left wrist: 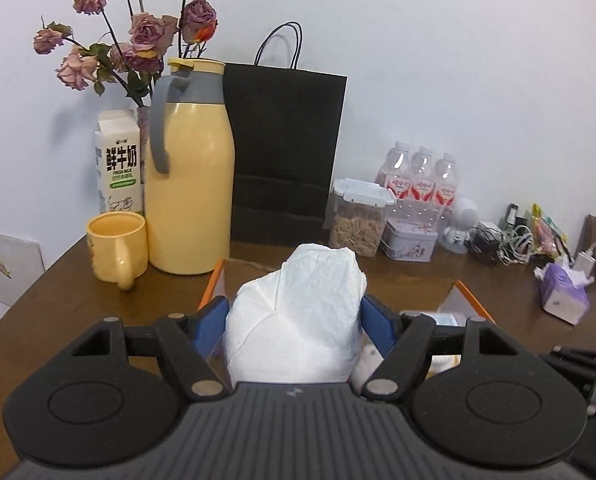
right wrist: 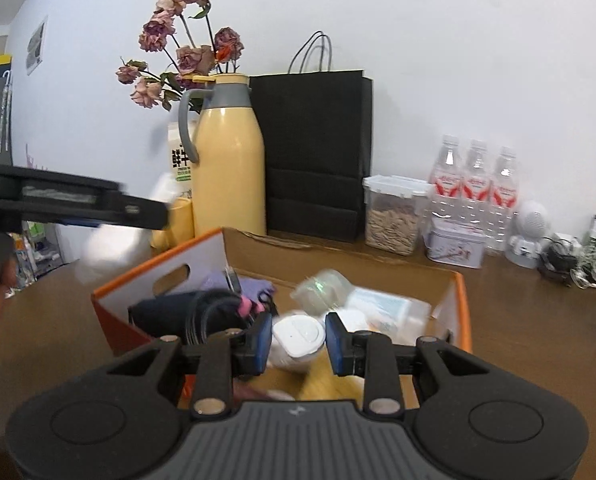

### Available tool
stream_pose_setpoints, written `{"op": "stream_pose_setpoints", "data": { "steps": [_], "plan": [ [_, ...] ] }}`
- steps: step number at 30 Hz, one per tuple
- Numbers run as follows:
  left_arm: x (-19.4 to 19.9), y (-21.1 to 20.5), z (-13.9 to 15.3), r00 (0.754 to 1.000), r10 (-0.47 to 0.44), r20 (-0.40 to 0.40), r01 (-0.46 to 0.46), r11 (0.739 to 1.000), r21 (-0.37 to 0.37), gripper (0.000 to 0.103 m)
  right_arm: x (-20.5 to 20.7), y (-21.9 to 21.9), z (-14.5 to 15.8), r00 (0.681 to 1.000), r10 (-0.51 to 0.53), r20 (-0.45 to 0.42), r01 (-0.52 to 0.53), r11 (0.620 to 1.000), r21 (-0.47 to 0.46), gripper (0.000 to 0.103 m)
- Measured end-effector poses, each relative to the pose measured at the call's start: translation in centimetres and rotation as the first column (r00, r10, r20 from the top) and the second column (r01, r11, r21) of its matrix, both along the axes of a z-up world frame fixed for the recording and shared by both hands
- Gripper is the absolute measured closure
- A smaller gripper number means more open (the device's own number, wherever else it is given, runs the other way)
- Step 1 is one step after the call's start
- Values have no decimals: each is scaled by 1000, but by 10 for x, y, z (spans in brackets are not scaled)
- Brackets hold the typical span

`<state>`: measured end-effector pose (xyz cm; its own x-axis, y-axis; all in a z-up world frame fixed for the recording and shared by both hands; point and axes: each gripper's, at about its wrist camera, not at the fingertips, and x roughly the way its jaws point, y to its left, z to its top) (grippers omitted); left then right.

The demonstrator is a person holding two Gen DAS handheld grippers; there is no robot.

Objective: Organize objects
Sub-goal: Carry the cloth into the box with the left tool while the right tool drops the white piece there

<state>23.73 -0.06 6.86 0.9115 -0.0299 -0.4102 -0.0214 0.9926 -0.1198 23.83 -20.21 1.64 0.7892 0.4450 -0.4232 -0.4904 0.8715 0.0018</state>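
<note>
Fingers on my left gripper [left wrist: 295, 326] are spread wide and pinching a white bundle [left wrist: 298, 316], soft and crumpled like tissue or a thin plastic bag, bulging up between the blue pads. It hangs above the near end of the cardboard box [right wrist: 225, 252], clear of the table [left wrist: 77, 292]. On my right gripper [right wrist: 295, 342] the fingers stand partly apart with nothing between them, hovering over the box's contents.

I judge I'm mid-sort: one item lifted out, with the next move being to carry it to a bare patch of table and set it down gently, since something this limp will sag and may slip if I loosen early.

Below the right fingers sits a smooth white round lid [right wrist: 298, 334]. Further in lie a dark cloth pouch [right wrist: 165, 312] with cords, something purple, and a clear wrapped pack, though blur makes these hard to name.

Beyond the box stand a glossy yellow jug [left wrist: 189, 184], a matching mug [left wrist: 117, 248], a milk carton [left wrist: 117, 160], dried roses [left wrist: 145, 36], a matte black paper bag [left wrist: 285, 152], a clear snack tub [left wrist: 358, 224], a small tin [left wrist: 410, 240] and three bottles [left wrist: 418, 176].
</note>
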Motion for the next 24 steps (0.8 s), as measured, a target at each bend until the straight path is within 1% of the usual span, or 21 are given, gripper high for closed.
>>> {"op": "stream_pose_setpoints", "data": {
  "steps": [3,6,8,11,13,16,20,22,23,24],
  "plan": [
    [20,-6,-10,999,37,-4,-37,999,15,29,16,16,-7,1000,9,-5,-9,1000,6,75],
    [37,-5,-25,998,66,-15,-66,998,2,29,25,26,-18,1000,10,-3,-10,1000,3,76],
    [41,-2,-35,997,76,-7,-76,997,-2,29,28,28,-27,1000,9,-8,-9,1000,-15,76],
    [49,0,-49,997,51,-51,-51,999,8,29,33,26,-35,1000,-5,-26,5,1000,-19,76],
    [47,3,-54,997,38,-61,-38,999,4,28,34,25,-38,999,-15,-29,14,1000,-20,76],
    [43,5,-54,999,21,-49,-22,1000,-11,24,30,25,-40,1000,-17,-16,16,999,-33,75],
    [36,0,-52,1000,14,-28,-14,1000,3,14,28,27,-42,1000,-15,-16,14,999,-48,75],
    [33,-3,-51,1000,15,-17,-15,1000,18,3,28,27,-42,1000,-18,-14,17,999,-47,74],
    [31,-4,-50,1000,18,-8,-18,1000,25,0,27,27,-41,1000,-20,-12,19,999,-48,69],
    [29,-5,-49,1000,23,2,-23,999,30,0,27,26,-41,1000,-21,-10,21,999,-47,65]
  ]
}}
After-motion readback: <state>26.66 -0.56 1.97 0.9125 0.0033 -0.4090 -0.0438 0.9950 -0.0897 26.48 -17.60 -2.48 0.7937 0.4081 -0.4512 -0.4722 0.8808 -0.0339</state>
